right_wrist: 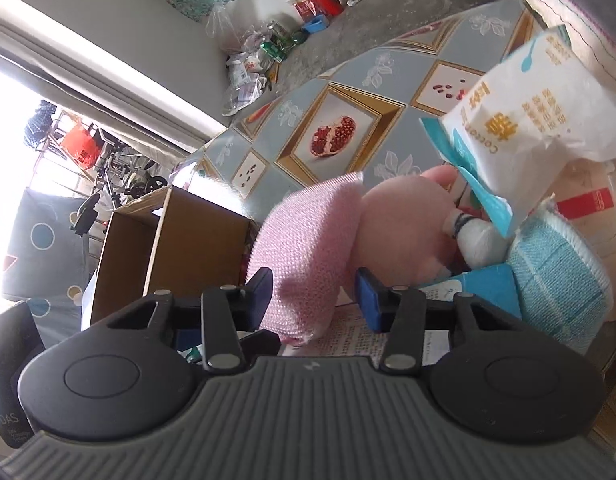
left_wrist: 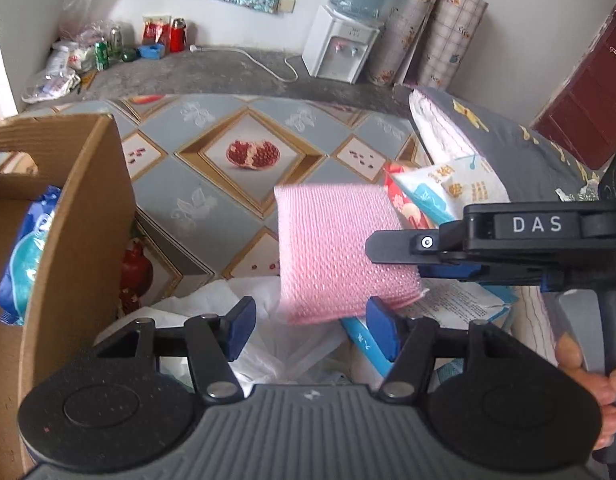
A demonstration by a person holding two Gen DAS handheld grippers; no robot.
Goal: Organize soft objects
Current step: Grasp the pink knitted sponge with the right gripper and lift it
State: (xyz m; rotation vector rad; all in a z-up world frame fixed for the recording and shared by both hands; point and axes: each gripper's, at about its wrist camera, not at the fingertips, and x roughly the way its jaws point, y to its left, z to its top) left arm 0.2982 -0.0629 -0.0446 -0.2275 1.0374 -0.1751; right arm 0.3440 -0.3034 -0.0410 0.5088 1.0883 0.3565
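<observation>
A pink knitted sponge pad (left_wrist: 336, 252) hangs above the patterned table (left_wrist: 212, 184), held in my right gripper (left_wrist: 392, 264), which comes in from the right and is shut on its edge. In the right wrist view the pad (right_wrist: 308, 256) fills the gap between the blue fingertips (right_wrist: 368, 300) of the right gripper (right_wrist: 314, 292). My left gripper (left_wrist: 312, 328) is open and empty, just below the pad. A cardboard box (left_wrist: 80, 216) stands at the left with a blue packet (left_wrist: 24, 256) inside.
A pile of soft things lies at the right: a pink plush toy (right_wrist: 408, 224), a light blue sponge (right_wrist: 556, 272), tissue packs (right_wrist: 528, 108), a grey pillow (left_wrist: 508, 140). A white plastic bag (left_wrist: 268, 344) lies under my left gripper. A water dispenser (left_wrist: 340, 48) stands behind.
</observation>
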